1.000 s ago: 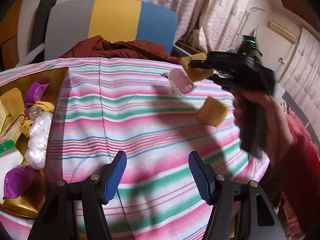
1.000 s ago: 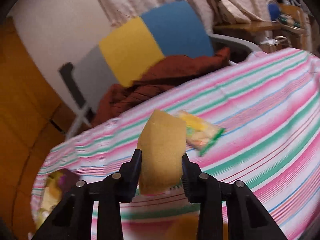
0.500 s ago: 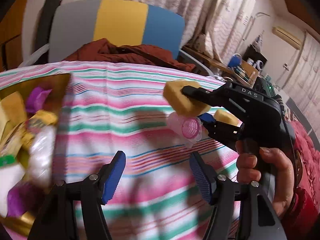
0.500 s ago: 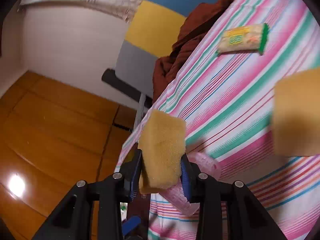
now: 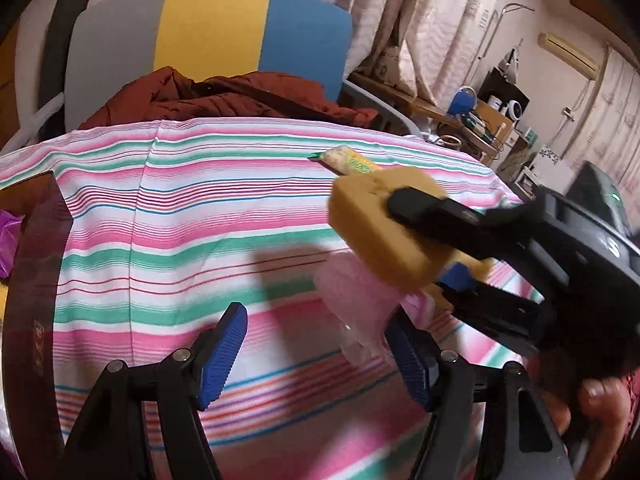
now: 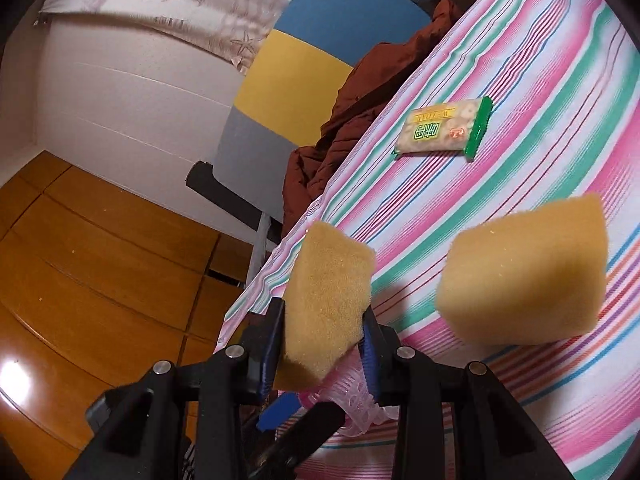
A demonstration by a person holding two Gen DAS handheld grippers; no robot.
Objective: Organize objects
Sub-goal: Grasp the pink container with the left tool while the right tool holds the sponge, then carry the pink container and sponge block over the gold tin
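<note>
My left gripper [image 5: 316,360] stands open low over the striped tablecloth [image 5: 200,220]. A pink hair roller [image 5: 352,300] lies just ahead of its right finger, and no pad presses on it. My right gripper [image 5: 432,240] reaches in from the right, shut on a yellow sponge [image 5: 380,232] that hangs over the roller. In the right wrist view the gripper [image 6: 324,332] clamps that sponge [image 6: 326,300] upright. The roller [image 6: 356,400] shows below the fingers. A second yellow sponge [image 6: 524,272] lies on the cloth to the right.
A green-edged snack packet [image 6: 444,130] lies farther back on the cloth [image 5: 352,160]. A dark brown tray rim [image 5: 36,280] rises at the left with a purple wrapper [image 5: 8,240] inside. Behind the table, a reddish-brown jacket [image 5: 224,96] is draped on a grey, yellow and blue chair [image 5: 212,28].
My left gripper has moved right along the table to the pink roller, and the tray has slid to the view's edge. The right gripper has rolled and come lower and closer, still clamping the sponge.
</note>
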